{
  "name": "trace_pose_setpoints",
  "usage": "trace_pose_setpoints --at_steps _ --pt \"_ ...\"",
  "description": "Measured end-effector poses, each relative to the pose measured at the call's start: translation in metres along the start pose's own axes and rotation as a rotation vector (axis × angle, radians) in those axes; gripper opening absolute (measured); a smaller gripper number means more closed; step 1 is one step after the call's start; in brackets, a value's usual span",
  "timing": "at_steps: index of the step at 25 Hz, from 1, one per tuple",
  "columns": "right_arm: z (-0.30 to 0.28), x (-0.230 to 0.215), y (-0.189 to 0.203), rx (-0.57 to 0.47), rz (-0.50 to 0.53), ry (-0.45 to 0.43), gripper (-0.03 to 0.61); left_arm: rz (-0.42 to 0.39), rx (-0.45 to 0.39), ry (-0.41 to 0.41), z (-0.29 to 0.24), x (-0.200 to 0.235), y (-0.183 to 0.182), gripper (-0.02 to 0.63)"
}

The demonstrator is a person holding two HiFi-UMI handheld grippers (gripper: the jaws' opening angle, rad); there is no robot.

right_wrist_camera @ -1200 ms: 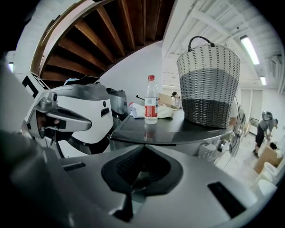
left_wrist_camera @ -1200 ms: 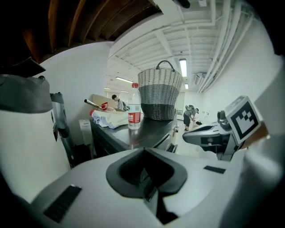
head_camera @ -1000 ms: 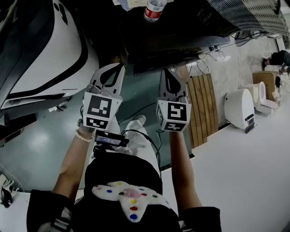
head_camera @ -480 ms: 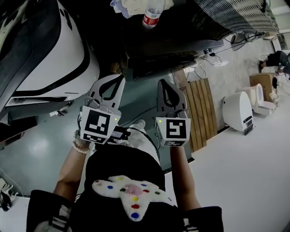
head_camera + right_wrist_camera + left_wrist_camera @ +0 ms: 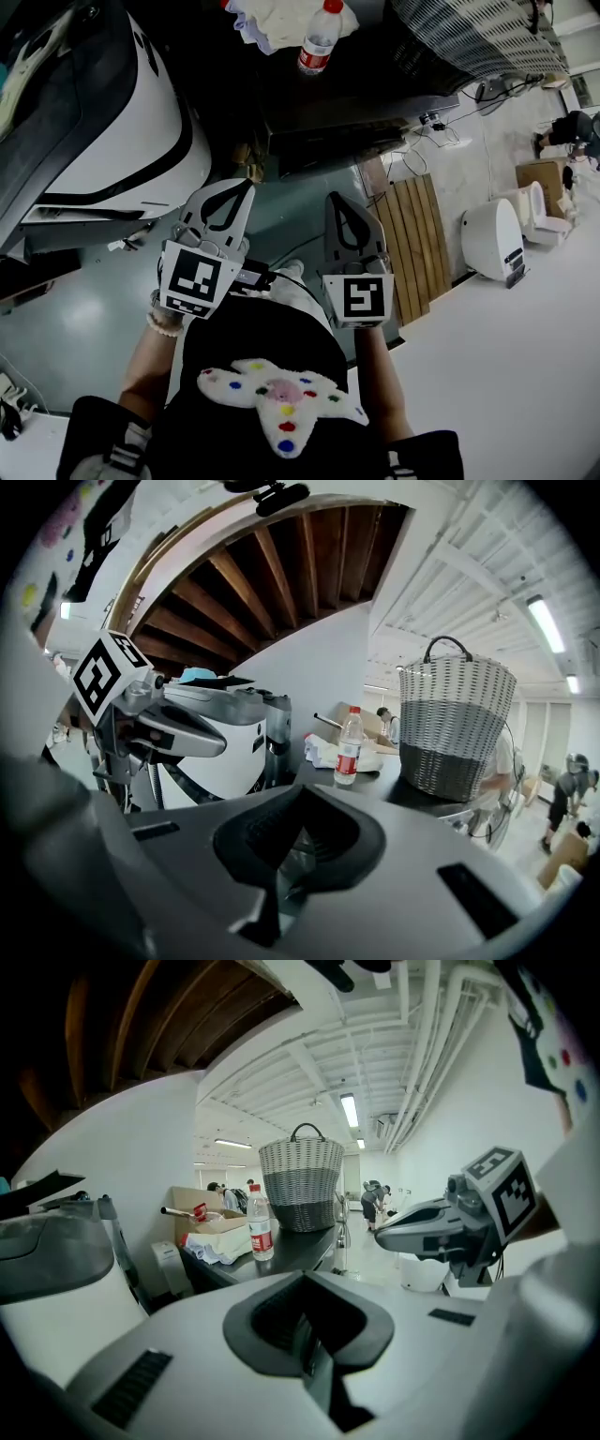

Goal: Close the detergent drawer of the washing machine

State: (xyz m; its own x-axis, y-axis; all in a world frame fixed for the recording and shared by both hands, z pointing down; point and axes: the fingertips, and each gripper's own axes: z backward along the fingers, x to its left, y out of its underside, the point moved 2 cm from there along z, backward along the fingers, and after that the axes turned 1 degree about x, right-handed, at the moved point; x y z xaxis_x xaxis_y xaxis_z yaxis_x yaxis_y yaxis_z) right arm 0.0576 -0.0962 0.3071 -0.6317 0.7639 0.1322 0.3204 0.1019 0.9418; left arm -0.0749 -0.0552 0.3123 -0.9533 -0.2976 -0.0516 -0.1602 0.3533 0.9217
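Head view: open floor lies between one white washer at left, its drawer not discernible, and one dark table at the far side. One wicker basket stands on the table, contents hidden. Two grippers, left and right, hang side by side over the floor, jaws pressed together, empty. One bottle stands beside a cloth.

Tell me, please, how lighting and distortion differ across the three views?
Head view: dim, the counter around the water bottle nearly black, the floor at right bright. Left gripper view: fisheye bends the ceiling, its strip light glares. Right gripper view: black corners, the wicker basket sharp.
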Motion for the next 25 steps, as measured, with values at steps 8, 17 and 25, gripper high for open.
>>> trace_pose_setpoints --at_steps 8,17,25 --pt "0.004 0.003 -0.010 -0.016 -0.006 -0.002 0.005 0.006 -0.021 0.001 0.004 0.001 -0.005 0.011" --pt "0.004 0.002 -0.007 0.000 -0.006 -0.006 0.005 0.005 -0.017 0.006 0.002 -0.002 -0.004 0.011" --pt "0.005 -0.001 0.001 0.000 -0.047 0.007 0.004 0.006 -0.018 0.003 -0.001 -0.004 -0.004 0.011"
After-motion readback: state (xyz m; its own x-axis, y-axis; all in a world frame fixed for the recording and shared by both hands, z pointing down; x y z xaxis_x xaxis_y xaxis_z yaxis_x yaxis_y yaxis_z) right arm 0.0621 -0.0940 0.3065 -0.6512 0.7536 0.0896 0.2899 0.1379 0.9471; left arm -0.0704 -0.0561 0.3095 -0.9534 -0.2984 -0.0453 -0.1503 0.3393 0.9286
